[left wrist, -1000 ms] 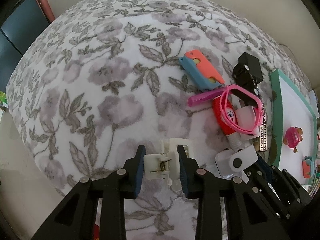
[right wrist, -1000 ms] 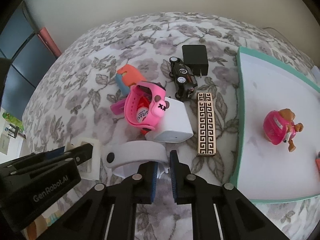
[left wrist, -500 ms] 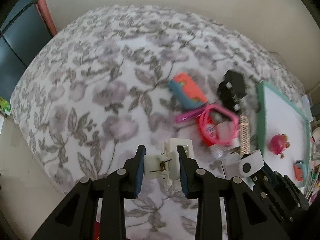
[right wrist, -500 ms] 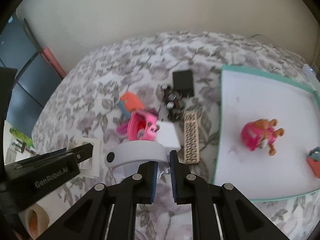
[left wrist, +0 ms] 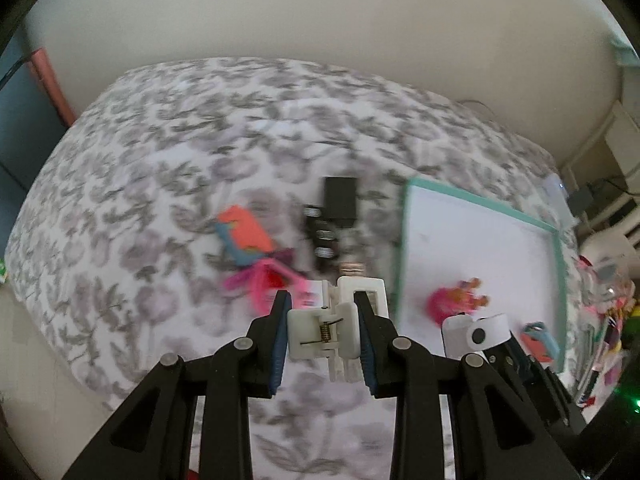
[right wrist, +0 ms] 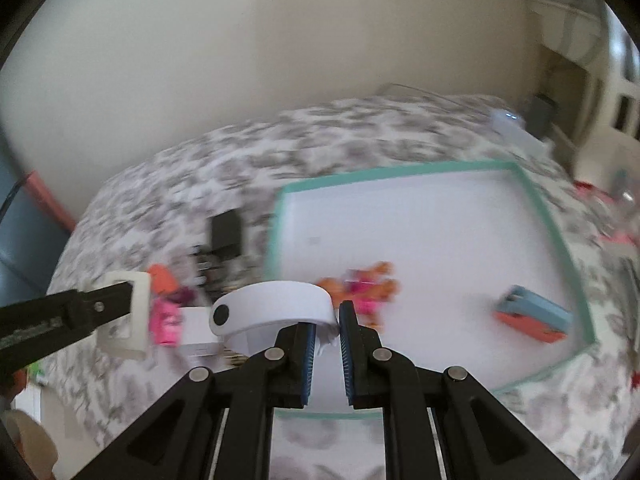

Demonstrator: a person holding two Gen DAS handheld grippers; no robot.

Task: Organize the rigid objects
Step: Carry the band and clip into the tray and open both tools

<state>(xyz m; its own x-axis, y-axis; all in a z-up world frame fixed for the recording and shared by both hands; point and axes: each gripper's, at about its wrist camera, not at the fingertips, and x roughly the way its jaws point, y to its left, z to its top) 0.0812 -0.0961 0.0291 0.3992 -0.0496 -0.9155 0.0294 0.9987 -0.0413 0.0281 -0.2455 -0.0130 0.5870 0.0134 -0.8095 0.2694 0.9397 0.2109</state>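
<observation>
My left gripper is shut on a white spring clip, held above the flowered bedspread. My right gripper is shut on the edge of a white ring-shaped band with a dark dot, hanging over the near left part of the teal-rimmed white tray. In that tray lie a pink toy figure and a blue and orange case. The left view shows the tray at the right and the right gripper with the band beside it.
Left of the tray lie a black charger, a black toy car, an orange and blue case and pink items. A wall stands behind the bed. Cluttered shelves are at the far right.
Both grippers have risen and swung right toward the tray, each keeping its grip. The pile of objects now lies farther off and to the left; the tray fills the right wrist view.
</observation>
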